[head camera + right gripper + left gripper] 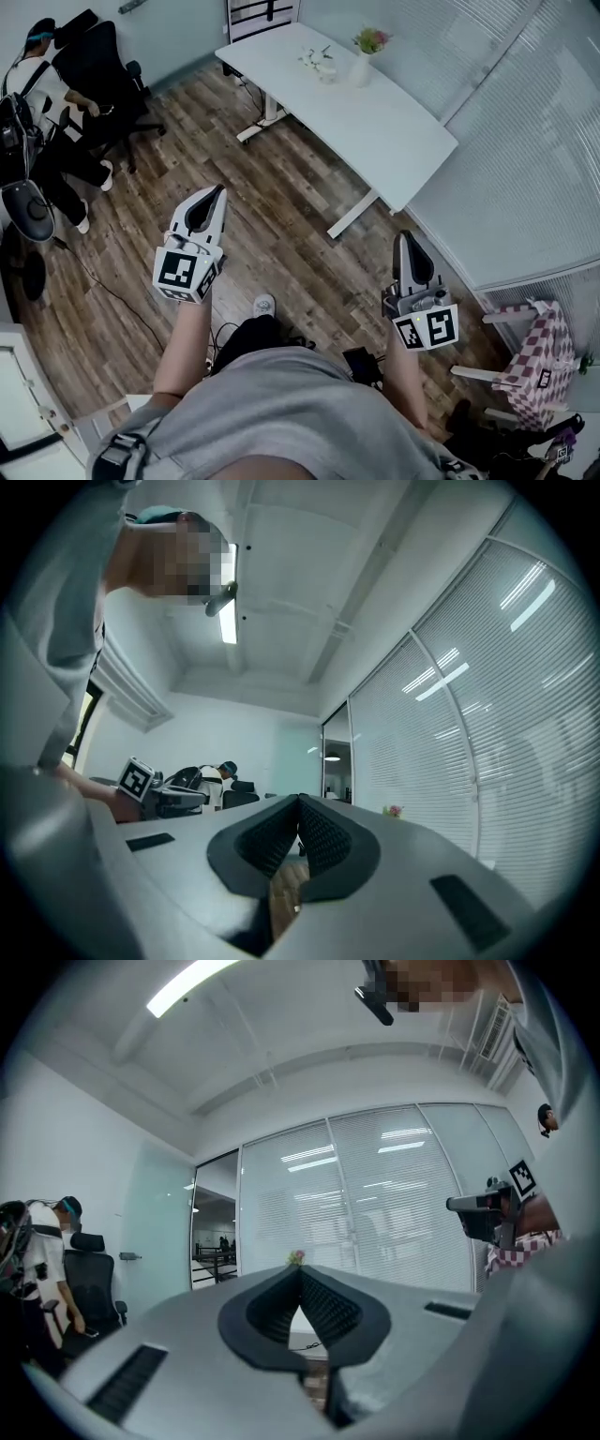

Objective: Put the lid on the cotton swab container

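My left gripper [218, 191] and my right gripper [407, 236] are held out level over the wooden floor, well short of the white table [394, 122]. Each has its jaws shut, tips touching, with nothing between them; the same shows in the left gripper view [300, 1270] and the right gripper view [300, 800]. A few small whitish items [319, 62] lie near the table's far end beside a white vase with flowers [362, 64]. They are too small to tell apart, so I cannot pick out a container or a lid.
A person [42, 103] sits by a black office chair [98, 70] at the far left. A cable [112, 291] runs across the floor. A stool with a red-checked cloth [536, 356] stands at the right, by the glass wall with blinds [525, 159].
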Demonstrator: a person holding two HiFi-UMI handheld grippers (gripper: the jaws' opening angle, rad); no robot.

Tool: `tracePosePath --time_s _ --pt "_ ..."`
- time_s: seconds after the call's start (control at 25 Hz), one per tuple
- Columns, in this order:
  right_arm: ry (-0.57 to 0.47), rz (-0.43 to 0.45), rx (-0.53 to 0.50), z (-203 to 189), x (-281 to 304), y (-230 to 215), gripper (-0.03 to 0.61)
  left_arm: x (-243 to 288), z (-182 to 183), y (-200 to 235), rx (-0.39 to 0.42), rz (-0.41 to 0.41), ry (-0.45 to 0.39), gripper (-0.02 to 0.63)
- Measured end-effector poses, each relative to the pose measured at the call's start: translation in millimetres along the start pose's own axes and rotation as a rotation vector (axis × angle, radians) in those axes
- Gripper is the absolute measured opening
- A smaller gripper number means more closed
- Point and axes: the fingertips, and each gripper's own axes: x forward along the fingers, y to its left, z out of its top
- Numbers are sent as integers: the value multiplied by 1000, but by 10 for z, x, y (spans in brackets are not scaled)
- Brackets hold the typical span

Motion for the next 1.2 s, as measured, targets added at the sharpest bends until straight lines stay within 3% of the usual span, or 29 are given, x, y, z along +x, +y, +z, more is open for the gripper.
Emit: tracePosePath --time_s 0.24,0.52,0.96,1.2 --pt "21 57 0 -225 625 -61 25 539 -86 420 1 -26 21 6" --pt "31 44 9 -413 1219 -151 25 963 -85 846 22 -45 8 6" --pt "54 56 16 -565 1763 -340 25 1428 -258 1051 5 -67 31 6" --pt "41 86 34 -711 2161 -619 25 1784 -376 1192 -6 -36 49 6"
